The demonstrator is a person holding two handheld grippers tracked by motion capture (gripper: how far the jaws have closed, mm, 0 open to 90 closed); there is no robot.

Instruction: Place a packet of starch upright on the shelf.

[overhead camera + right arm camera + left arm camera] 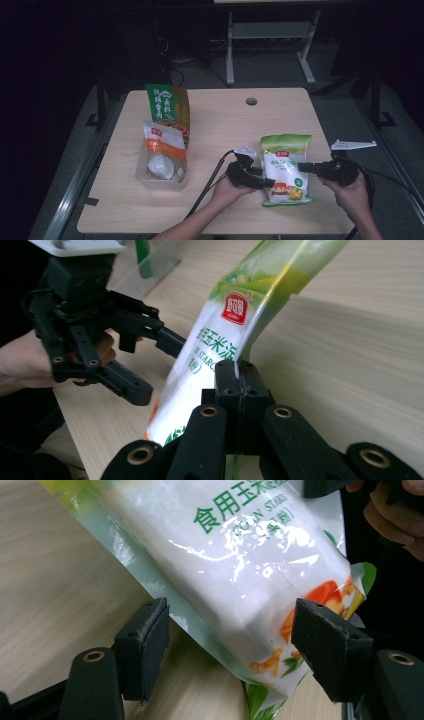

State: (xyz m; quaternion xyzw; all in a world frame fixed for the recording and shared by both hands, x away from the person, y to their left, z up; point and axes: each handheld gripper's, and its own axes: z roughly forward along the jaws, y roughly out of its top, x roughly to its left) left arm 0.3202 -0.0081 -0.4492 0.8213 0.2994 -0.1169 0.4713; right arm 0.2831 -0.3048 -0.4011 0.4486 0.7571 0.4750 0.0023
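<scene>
- I read green Chinese characters and "STARCH" in Latin letters on the corn starch bag (285, 167), with a small red brand badge near its top; the badge's writing is too small to make out.
- At 10 o'clock on the table (220, 120), a green seasoning pouch (168, 106) stands behind an orange-and-white packet (164, 142) in a clear plastic bin (161, 177); the pouch carries large white Chinese characters.
- My right gripper (241, 377) has its jaws pressed together on the bag's right edge, pinching the film.
- My left gripper (230, 640) stands wide open; the bag's lower corner lies between the pads (327, 645), and I cannot tell whether either pad touches it.
- The bag sits at 5 o'clock on the table, tilted up between the two grippers, its bottom with the orange picture towards me.
- The table is pale wood grain with a round cable hole (251, 101) at 12 o'clock.
- Beyond it the room is dark; a grey metal frame (270, 40) stands on the floor.
</scene>
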